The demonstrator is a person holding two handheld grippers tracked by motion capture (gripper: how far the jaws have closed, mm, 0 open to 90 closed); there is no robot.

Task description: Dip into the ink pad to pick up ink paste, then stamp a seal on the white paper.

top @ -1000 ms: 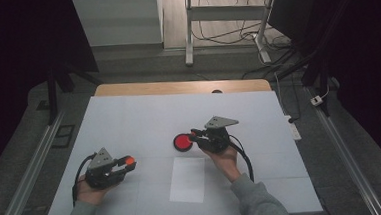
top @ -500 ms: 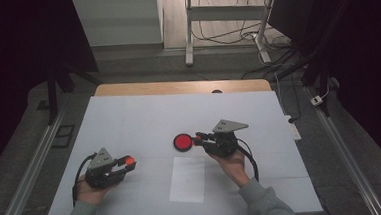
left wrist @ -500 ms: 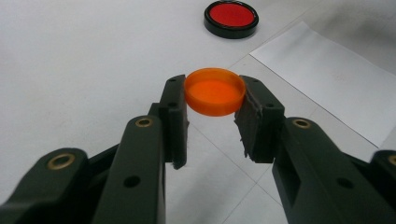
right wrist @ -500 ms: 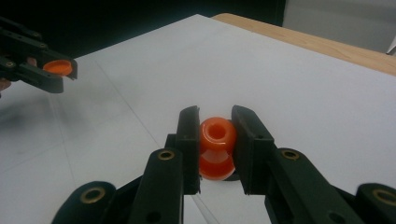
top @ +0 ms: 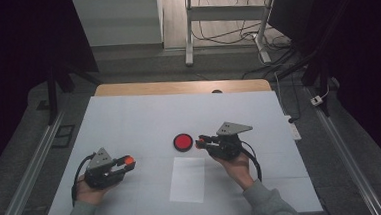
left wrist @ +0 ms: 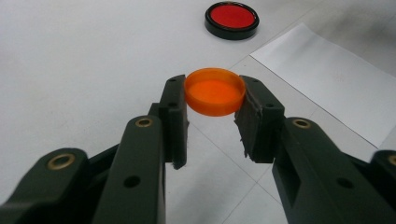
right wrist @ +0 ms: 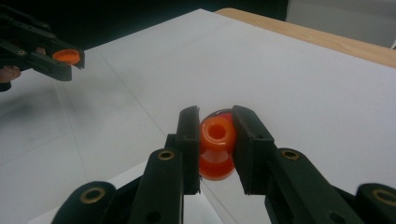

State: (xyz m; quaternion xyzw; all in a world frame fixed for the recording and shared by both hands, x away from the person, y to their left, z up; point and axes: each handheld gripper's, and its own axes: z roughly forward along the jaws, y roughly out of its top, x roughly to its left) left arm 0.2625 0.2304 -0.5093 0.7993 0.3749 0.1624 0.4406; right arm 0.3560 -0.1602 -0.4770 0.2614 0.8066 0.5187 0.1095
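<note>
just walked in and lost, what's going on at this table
A person holds a gripper in each hand over a white table. The left gripper pinches an orange cap between its fingers. The right gripper grips a small orange bottle-like piece beside a red disc in a black rim. A sheet of white paper lies between the hands.

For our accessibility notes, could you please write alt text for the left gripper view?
The left tongs grip a shallow orange cap by its rim above a white table. Beyond it lie a red disc with a black rim and, to the right, a white paper sheet.
</note>
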